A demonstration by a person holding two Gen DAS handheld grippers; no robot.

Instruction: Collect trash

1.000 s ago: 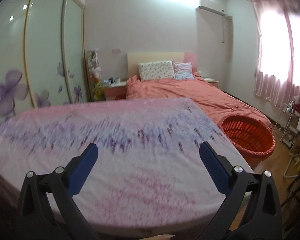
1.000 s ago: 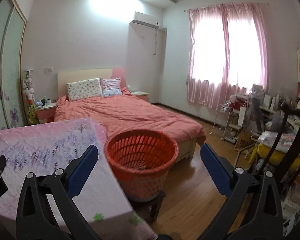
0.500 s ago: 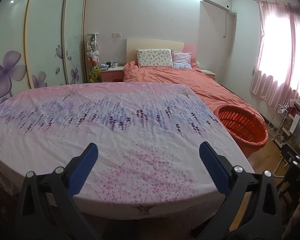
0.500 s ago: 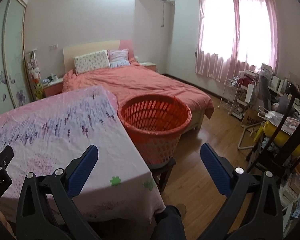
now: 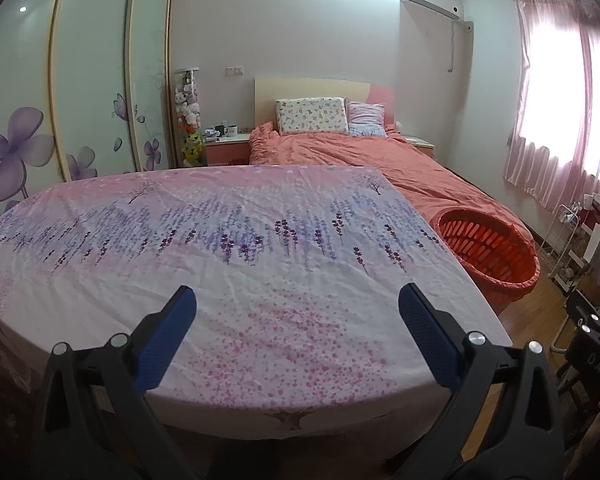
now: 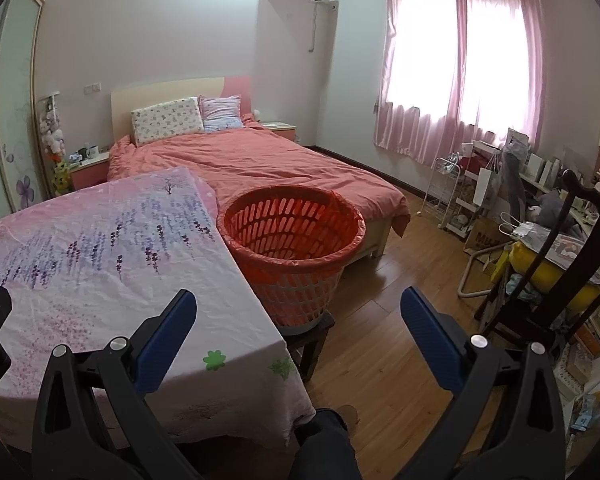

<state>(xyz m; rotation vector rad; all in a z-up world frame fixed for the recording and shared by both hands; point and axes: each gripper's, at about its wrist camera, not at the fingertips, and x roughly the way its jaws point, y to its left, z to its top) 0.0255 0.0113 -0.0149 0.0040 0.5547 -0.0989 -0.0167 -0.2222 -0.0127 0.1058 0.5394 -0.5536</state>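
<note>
An orange slotted basket (image 6: 292, 240) lined with a red bag stands on a small dark stool at the right edge of a table covered with a pink and purple floral cloth (image 5: 236, 256). It also shows in the left wrist view (image 5: 486, 250). No trash shows on the cloth. My left gripper (image 5: 296, 320) is open and empty above the table's near edge. My right gripper (image 6: 298, 322) is open and empty, held over the table's right corner, in front of the basket.
A bed with an orange cover (image 6: 260, 164) lies behind the table. A dark wooden chair (image 6: 556, 264) and cluttered shelves stand at the right on the wooden floor (image 6: 380, 340). Wardrobe doors with purple flowers (image 5: 40, 120) line the left wall.
Both grippers have risen and tilted down, so the table top and basket sit lower and fuller in view. Both stay open and empty.
</note>
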